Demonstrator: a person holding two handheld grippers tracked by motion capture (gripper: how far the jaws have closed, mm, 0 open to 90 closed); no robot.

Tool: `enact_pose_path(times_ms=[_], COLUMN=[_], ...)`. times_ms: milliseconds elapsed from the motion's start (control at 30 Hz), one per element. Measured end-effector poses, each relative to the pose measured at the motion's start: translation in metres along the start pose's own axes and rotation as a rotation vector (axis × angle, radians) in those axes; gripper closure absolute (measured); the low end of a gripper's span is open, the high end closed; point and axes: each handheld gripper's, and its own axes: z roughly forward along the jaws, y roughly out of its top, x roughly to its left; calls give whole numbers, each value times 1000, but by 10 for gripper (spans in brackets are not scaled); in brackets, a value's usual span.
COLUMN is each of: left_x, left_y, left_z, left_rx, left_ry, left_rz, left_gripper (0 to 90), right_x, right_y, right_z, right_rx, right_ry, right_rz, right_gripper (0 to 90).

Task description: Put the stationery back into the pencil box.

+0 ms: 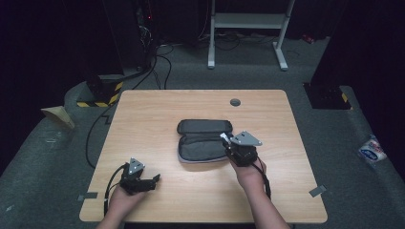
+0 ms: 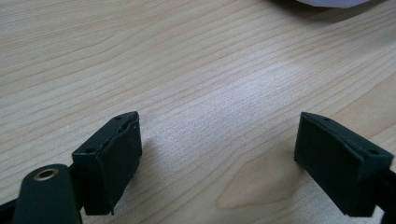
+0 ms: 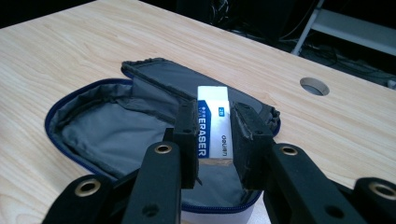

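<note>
The right gripper (image 3: 212, 135) squeezes a white eraser (image 3: 214, 123) just above the open pencil case (image 3: 107, 126). The eraser's long side points away to the far side. The grey pocket lies below, a little left. The left gripper (image 2: 217, 154) rests wide open, holding nothing, on the near table (image 1: 191, 191).

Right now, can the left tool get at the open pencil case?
Probably yes. The left tool is open and holds nothing, with bare table between it and the pencil case; the right tool holds an eraser over it.
</note>
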Motion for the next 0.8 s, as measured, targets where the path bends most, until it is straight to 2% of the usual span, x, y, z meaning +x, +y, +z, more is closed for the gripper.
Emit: enact_pose_path(times_ms=[633,800], left_x=[0,0], left_y=[0,0], left_z=[0,0], left_rx=[0,0], left_ry=[-7,-8], left_rz=[4,5], left_gripper=[157,158], right_x=[-10,-8], right_y=[8,4], right_z=[31,43], right_rx=[79,122], right_ry=[-20,-17], right_rz=[22,22], right_gripper=[724,723])
